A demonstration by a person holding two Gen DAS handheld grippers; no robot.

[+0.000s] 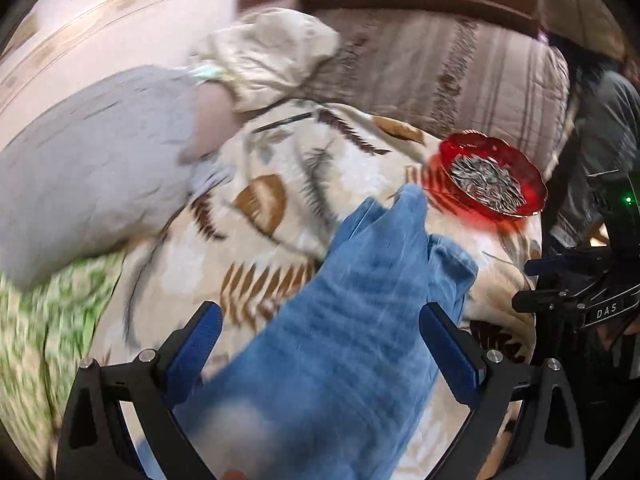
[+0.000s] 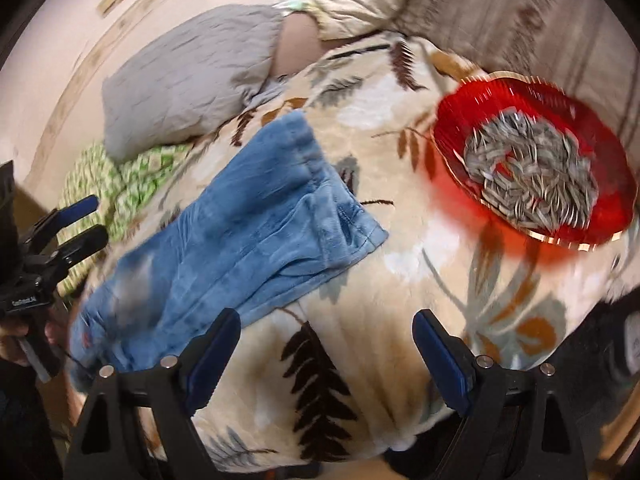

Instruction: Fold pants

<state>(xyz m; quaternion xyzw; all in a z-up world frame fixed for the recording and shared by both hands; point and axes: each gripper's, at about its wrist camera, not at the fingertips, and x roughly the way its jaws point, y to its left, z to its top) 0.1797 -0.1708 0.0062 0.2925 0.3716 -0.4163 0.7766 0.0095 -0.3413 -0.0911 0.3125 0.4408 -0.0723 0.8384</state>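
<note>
Over on the left a grey pillow rests on a bed covered by a cream blanket printed with brown and grey leaves, and a green-and-white patterned cloth pokes out from under the pillow's near end. Just beside these, the left tool has its fingers spread wide apart, gripping nothing; the blue pants run up between its blue pads, though it is hard to tell whether the cloth touches them. The pants lie rumpled on the blanket, one end toward the pillow, the other trailing to the bed's near edge. The picture is blurred here. Next comes the right tool, also wide open and empty, hanging over bare blanket just right of the pants. Farther right, a red glass bowl heaped with striped sunflower seeds sits on the blanket, well apart from the pants.
</note>
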